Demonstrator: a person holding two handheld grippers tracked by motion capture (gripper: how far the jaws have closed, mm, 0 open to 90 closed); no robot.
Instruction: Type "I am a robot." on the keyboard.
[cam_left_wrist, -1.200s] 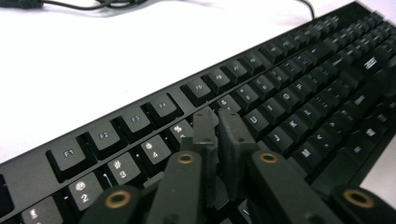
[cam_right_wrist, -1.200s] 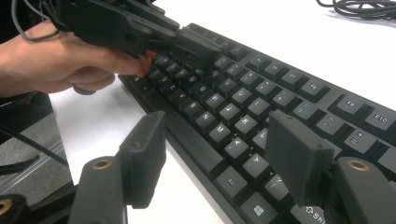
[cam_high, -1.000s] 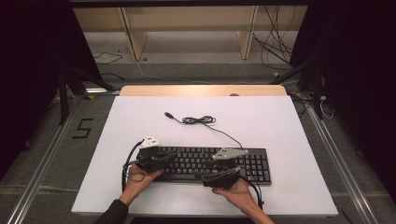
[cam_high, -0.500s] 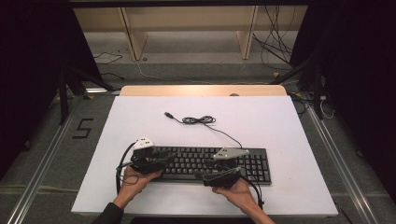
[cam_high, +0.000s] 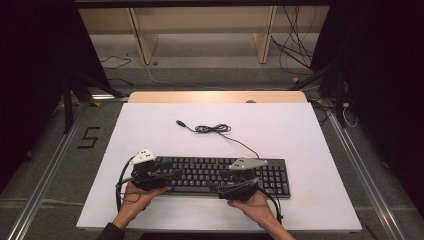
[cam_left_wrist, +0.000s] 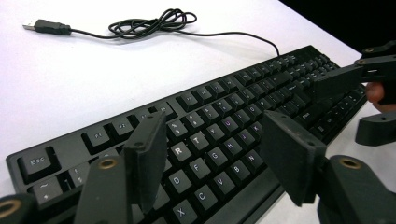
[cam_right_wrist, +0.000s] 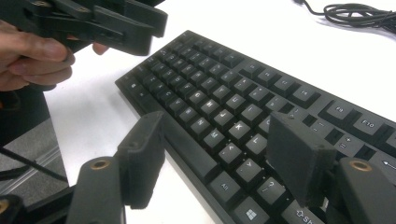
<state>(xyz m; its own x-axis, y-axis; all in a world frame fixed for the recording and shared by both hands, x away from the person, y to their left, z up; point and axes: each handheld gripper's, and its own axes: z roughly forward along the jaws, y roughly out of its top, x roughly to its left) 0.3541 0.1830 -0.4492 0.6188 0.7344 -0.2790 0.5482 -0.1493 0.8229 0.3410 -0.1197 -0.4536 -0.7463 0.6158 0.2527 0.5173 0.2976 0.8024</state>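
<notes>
A black keyboard (cam_high: 220, 174) lies flat near the front of the white table (cam_high: 300, 130). Its thin cable (cam_high: 212, 129) curls behind it and ends in a loose USB plug (cam_high: 181, 122). My left gripper (cam_high: 174, 174) hovers over the keyboard's left end, pointing right. Its jaws have just been opening and stand open above the letter keys (cam_left_wrist: 205, 140), pressing on nothing. My right gripper (cam_high: 216, 186) comes in from the right at the front edge, also open. One of its jaws hangs over the keys (cam_right_wrist: 219, 116), the other over the table. The left gripper (cam_right_wrist: 93, 23) also shows in the right gripper view.
A pale wooden strip (cam_high: 217, 96) runs along the table's far edge, with shelf legs (cam_high: 140, 35) and floor cables (cam_high: 295, 55) beyond. Metal rails (cam_high: 55, 170) flank the table. The far half of the white top lies bare apart from the cable.
The left gripper has slid a little to the left along the keyboard and lifted slightly, and its jaws have spread apart. The right gripper and the keyboard have stayed put.
</notes>
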